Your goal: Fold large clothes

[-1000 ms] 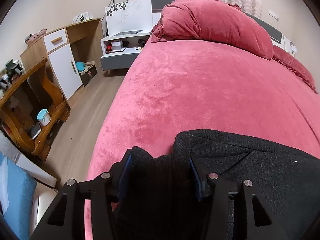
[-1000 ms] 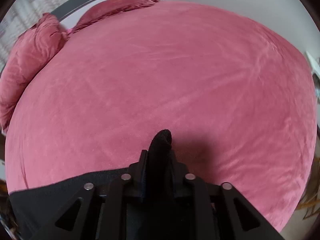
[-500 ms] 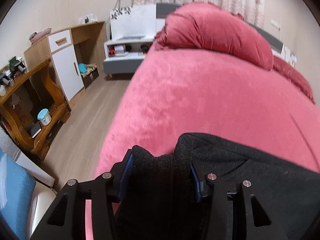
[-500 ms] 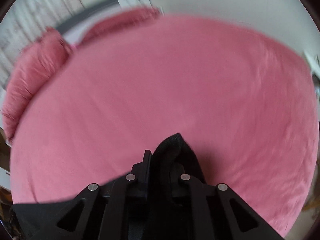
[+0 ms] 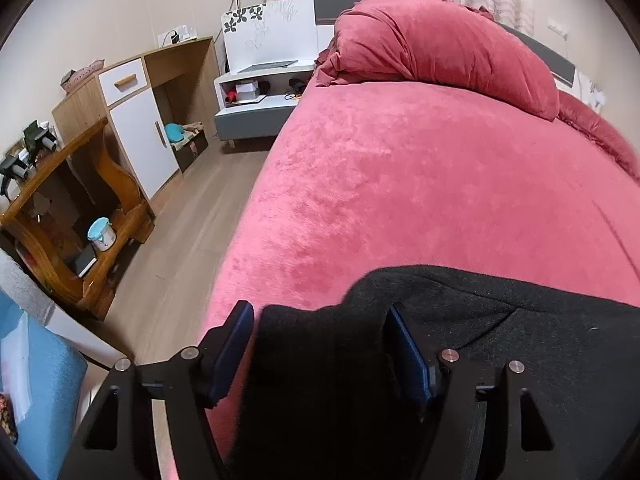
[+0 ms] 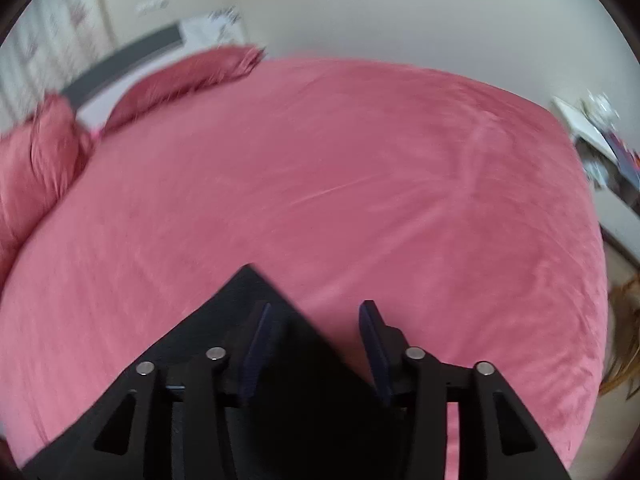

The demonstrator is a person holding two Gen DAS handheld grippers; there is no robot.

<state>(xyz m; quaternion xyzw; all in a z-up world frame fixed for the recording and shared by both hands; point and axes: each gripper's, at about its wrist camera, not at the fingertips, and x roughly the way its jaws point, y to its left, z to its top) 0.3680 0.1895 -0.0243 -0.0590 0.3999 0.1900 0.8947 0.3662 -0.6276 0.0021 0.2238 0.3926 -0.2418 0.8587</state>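
Observation:
A large black garment [image 5: 520,332] lies on the near part of a red bed [image 5: 420,184]. My left gripper [image 5: 320,320] is open, its jaws wide apart with a bunch of the black cloth lying loose between them. In the right wrist view the garment's pointed corner [image 6: 256,296] lies flat on the bed [image 6: 360,168]. My right gripper [image 6: 316,320] is open, and the cloth lies under and between its jaws.
A rolled red duvet [image 5: 432,40] and pillows [image 6: 180,80] lie at the head of the bed. Left of the bed are wood floor [image 5: 172,264], a wooden shelf unit [image 5: 68,208], a cabinet [image 5: 136,120] and a nightstand [image 5: 260,96]. A small table [image 6: 600,148] stands right.
Both grippers have opened. The right gripper let go of the black cloth, which dropped flat on the bed. The left jaws spread wider around the bunched cloth.

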